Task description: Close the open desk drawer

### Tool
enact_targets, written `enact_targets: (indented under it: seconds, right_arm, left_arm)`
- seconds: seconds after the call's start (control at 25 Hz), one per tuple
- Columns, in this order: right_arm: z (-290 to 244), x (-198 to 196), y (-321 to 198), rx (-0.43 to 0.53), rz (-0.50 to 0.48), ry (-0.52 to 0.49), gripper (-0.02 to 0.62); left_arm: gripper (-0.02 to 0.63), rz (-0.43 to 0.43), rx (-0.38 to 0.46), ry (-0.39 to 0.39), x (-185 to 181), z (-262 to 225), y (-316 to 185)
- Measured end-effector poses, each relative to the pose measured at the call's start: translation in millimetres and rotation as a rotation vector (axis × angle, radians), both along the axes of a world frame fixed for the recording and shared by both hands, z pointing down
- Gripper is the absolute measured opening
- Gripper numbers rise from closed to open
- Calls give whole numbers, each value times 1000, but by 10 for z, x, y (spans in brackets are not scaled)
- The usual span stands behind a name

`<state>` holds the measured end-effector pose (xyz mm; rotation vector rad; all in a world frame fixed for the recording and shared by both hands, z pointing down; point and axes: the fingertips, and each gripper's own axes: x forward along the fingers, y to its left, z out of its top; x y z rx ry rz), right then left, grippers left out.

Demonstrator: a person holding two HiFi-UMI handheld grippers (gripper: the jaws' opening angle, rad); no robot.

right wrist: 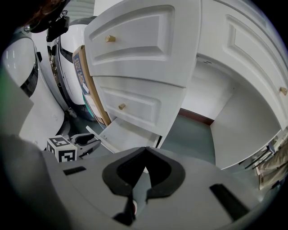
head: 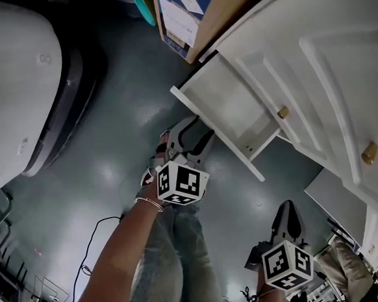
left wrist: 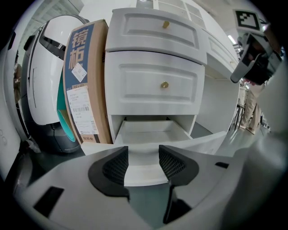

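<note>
The white desk's bottom drawer point(head: 231, 111) is pulled out over the floor, and its inside looks bare. My left gripper point(head: 197, 132) is at the drawer's front panel point(head: 217, 137). In the left gripper view it point(left wrist: 144, 162) is open, and the top edge of the front panel point(left wrist: 145, 173) shows in the gap between the pads; I cannot tell whether they touch it. My right gripper point(head: 286, 208) hangs lower right, away from the drawer. Its tips meet in the right gripper view point(right wrist: 145, 150), so it is shut on nothing. That view also shows the drawer point(right wrist: 123, 132) and the left gripper point(right wrist: 87, 140).
Two closed drawers with brass knobs point(left wrist: 165, 84) sit above the open one. A tall cardboard box point(left wrist: 85, 81) leans against the desk's left side, with a teal object point(left wrist: 65, 128) behind it. A large white and grey appliance point(head: 14, 82) stands further left. A black cable point(head: 95, 236) lies on the floor.
</note>
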<state>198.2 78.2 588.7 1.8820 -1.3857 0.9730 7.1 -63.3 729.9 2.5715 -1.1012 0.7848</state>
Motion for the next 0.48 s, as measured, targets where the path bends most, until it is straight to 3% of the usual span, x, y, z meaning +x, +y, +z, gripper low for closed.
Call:
enact_targets:
  seconds: [0.48]
  right_arm:
    - [62, 140, -121, 20, 16, 3, 8]
  left_arm:
    - [221, 4, 24, 11, 297, -4, -334]
